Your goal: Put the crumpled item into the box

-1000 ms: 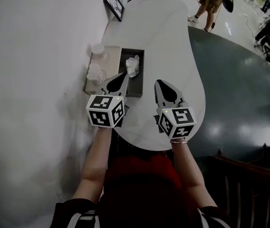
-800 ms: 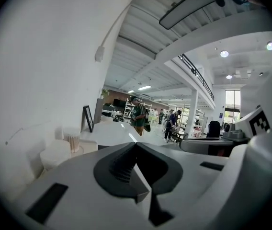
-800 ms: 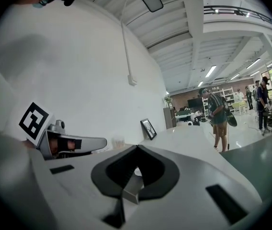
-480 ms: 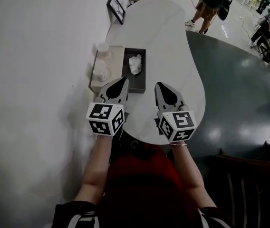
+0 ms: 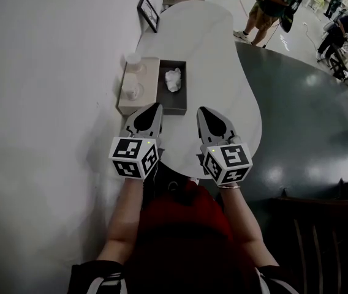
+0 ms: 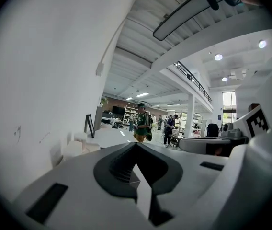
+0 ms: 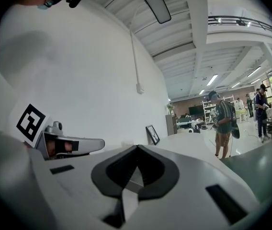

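Observation:
A white crumpled item [image 5: 173,79] lies inside the dark open box [image 5: 171,102] on the white table [image 5: 223,72]. My left gripper [image 5: 157,105] is shut and empty, its tip just at the box's near edge. Beside it, my right gripper [image 5: 200,109] is also shut and empty over the table's near part. In the left gripper view the jaws [image 6: 136,144] meet at a point; the box is hidden behind them. The right gripper view shows its jaws [image 7: 137,146] closed the same way, with the left gripper [image 7: 69,145] off to its left.
A beige tray [image 5: 144,84] with two white cups [image 5: 133,62] sits left of the box against the white wall. A framed picture [image 5: 147,12] leans at the table's far left. People stand on the floor beyond the table [image 5: 272,5]. A dark wooden chair [image 5: 321,225] is at lower right.
Both grippers have drawn back toward me from the box, staying shut. The crumpled item stays in the box.

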